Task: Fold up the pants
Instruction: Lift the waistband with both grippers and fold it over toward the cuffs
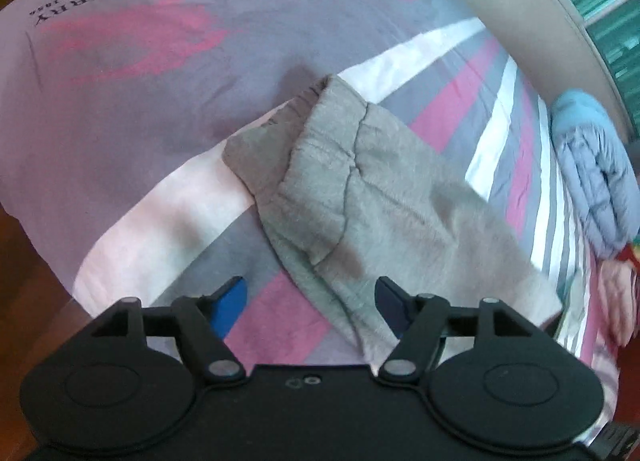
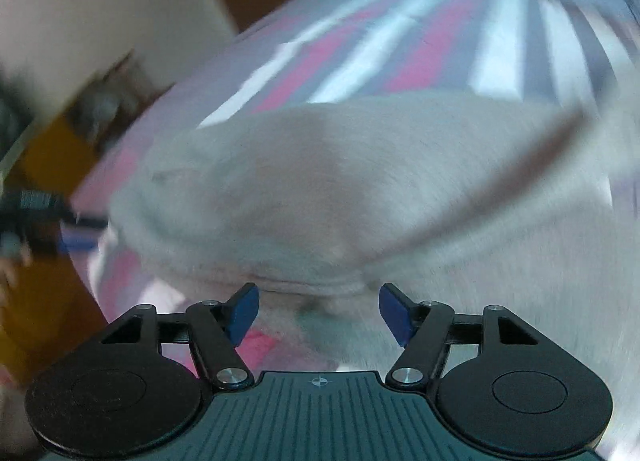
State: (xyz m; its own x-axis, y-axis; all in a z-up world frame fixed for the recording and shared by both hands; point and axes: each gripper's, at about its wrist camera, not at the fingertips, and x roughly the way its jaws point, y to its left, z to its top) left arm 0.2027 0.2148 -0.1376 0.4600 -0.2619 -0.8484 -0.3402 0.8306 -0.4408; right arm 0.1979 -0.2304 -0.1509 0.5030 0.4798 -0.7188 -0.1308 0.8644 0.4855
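Observation:
Grey pants (image 1: 360,189) lie on a striped bedsheet (image 1: 460,101), one leg doubled over the other, cuffs pointing away. My left gripper (image 1: 312,305) is open and empty, just above the near edge of the pants. In the right wrist view the pants (image 2: 360,189) fill the middle, blurred by motion. My right gripper (image 2: 318,313) is open and empty, its blue fingertips (image 2: 244,311) hovering just above a hem of the pants.
A lilac pillow or duvet with pink print (image 1: 140,61) lies beyond the pants. A folded blue padded jacket (image 1: 592,165) sits at the right bed edge. A beige headboard (image 1: 540,1) curves behind. Wooden floor (image 2: 48,301) shows left of the bed.

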